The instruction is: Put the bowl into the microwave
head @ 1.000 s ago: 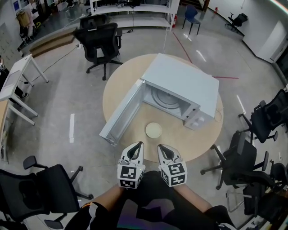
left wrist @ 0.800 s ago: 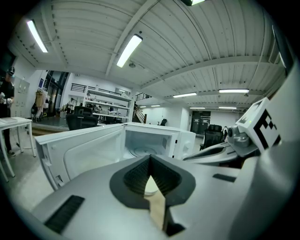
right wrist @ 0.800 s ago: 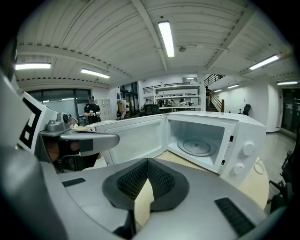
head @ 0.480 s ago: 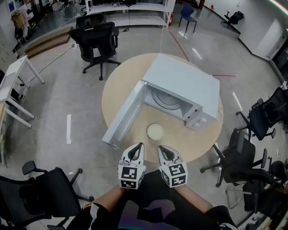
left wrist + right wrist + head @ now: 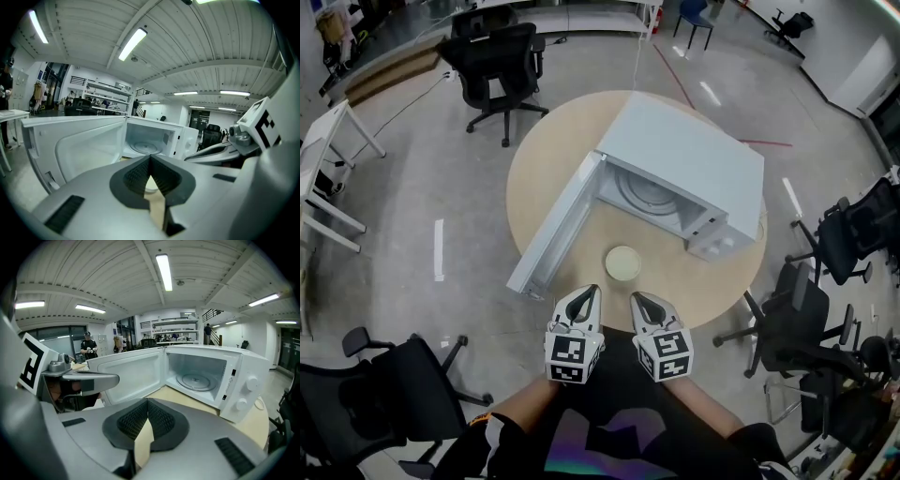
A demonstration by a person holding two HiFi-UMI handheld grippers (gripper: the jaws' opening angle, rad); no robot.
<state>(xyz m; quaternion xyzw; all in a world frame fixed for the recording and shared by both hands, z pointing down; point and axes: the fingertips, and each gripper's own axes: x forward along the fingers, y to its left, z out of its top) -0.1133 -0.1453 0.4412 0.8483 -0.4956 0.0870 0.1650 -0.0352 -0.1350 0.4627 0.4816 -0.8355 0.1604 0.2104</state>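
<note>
Two grippers are shut tight with nothing in them. My left gripper [image 5: 592,291] and my right gripper [image 5: 636,296] sit side by side, out in front of the microwave [image 5: 694,164]. The bowl [image 5: 622,263] is small, round and pale. It sits on the round table [image 5: 546,169] just in front of the microwave's open mouth, between the microwave and my grippers, and neither gripper touches it. The microwave door [image 5: 555,228] is swung wide open on the microwave's left side. Inside the microwave I can see the round glass plate [image 5: 649,192].
</note>
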